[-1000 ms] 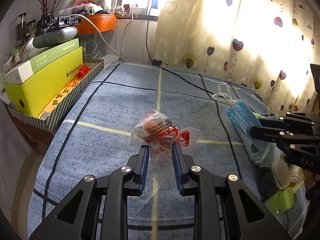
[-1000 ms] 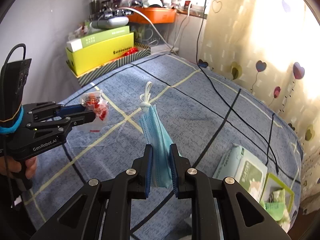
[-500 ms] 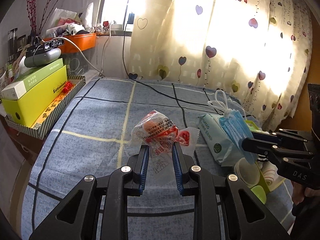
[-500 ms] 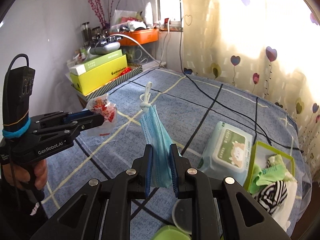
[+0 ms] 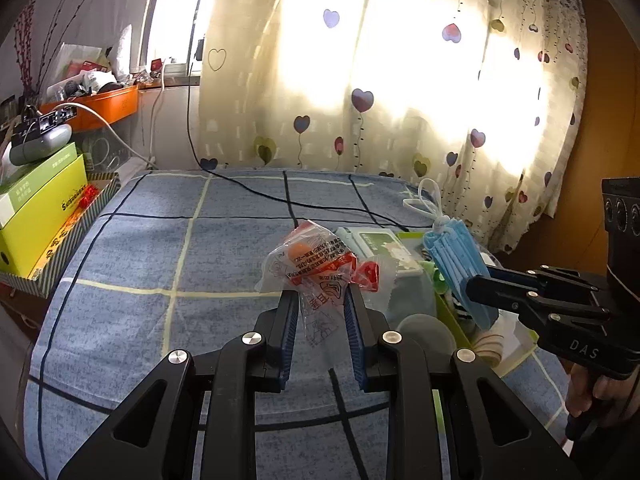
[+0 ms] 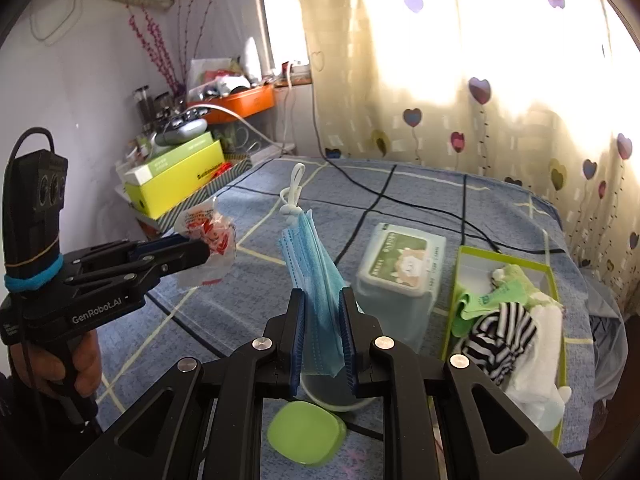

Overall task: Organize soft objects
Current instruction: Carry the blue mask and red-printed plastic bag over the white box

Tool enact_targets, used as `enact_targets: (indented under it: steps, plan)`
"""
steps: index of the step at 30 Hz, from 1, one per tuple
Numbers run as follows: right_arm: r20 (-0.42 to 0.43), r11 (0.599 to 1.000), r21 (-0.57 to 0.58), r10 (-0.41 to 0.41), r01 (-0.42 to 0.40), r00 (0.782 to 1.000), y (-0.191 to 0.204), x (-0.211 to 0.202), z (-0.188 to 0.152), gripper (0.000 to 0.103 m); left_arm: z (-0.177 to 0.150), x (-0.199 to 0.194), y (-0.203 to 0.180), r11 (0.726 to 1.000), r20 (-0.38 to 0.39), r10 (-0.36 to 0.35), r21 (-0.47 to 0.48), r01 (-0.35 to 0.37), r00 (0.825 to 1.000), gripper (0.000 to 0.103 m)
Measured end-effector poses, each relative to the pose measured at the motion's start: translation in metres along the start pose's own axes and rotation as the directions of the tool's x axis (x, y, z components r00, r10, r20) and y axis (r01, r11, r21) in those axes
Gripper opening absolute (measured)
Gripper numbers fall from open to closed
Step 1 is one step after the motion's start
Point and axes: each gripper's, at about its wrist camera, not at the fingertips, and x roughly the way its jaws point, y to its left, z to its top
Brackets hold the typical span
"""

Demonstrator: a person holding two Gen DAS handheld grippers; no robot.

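Masks (image 6: 316, 256): limp, light stack pinched at its lower end by right gripper (image 6: 322, 336). Left gripper (image 5: 320, 312) clamps crinkly, slippery plastic packet (image 5: 316, 264) by its flat tail; light, likely slips.

Bare blue bedspread (image 6: 420, 200) open behind; wipes pack (image 6: 400, 264) blocks green box (image 6: 548, 272)

Readable stuff: "GenRobot.AI" on the left gripper (image 6: 206, 250) body, "DAS" on the right gripper (image 5: 478, 286) body. Snack packet (image 5: 318, 266) has red print, too small to read tbh.
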Motion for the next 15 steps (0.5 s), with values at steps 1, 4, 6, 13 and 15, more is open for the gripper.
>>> enact_targets:
  steps: [1, 4, 6, 13, 15]
  plan:
    - [0.004, 1.0, 0.007, -0.004, 0.004, 1.0, -0.002, -0.003, -0.001, 0.016, 0.0, 0.0, -0.004, 1.0, 0.001, -0.006, 0.006, 0.006, 1.0, 0.024]
    - [0.015, 0.999, 0.031, -0.019, 0.019, 1.0, -0.012, -0.011, -0.007, 0.016, 0.001, 0.0, -0.014, 0.999, 0.002, -0.025, 0.021, 0.025, 1.0, 0.024]
    - [0.019, 0.999, 0.044, -0.027, 0.026, 0.999, -0.017, -0.016, -0.01, 0.016, 0.002, 0.002, -0.021, 0.999, 0.0, -0.037, 0.028, 0.037, 0.999, 0.024]
    - [0.037, 0.993, 0.097, -0.076, 0.072, 0.996, -0.045, -0.033, -0.022, 0.016, 0.006, 0.008, -0.046, 0.994, -0.013, -0.086, 0.064, 0.087, 0.996, 0.024]
    - [0.044, 0.989, 0.116, -0.103, 0.097, 0.994, -0.055, -0.041, -0.025, 0.016, 0.006, 0.01, -0.054, 0.992, -0.015, -0.1, 0.077, 0.101, 0.995, 0.024]
